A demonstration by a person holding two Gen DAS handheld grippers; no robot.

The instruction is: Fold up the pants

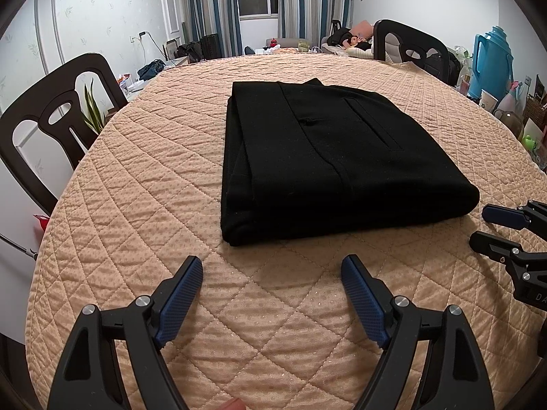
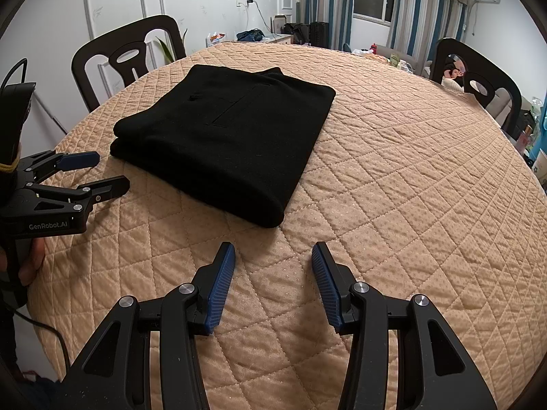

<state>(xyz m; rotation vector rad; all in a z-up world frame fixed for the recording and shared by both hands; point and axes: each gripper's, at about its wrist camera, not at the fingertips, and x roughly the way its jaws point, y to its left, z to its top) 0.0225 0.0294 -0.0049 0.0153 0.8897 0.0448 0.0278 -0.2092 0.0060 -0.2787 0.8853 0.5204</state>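
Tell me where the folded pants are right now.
The black pants lie folded on the quilted table cover, just beyond both open tools: ahead and slightly right in the left wrist view, ahead-left in the right wrist view, touching neither.

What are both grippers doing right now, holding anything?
Left gripper: open, empty, short of the folded pants.
Right gripper: open, empty.
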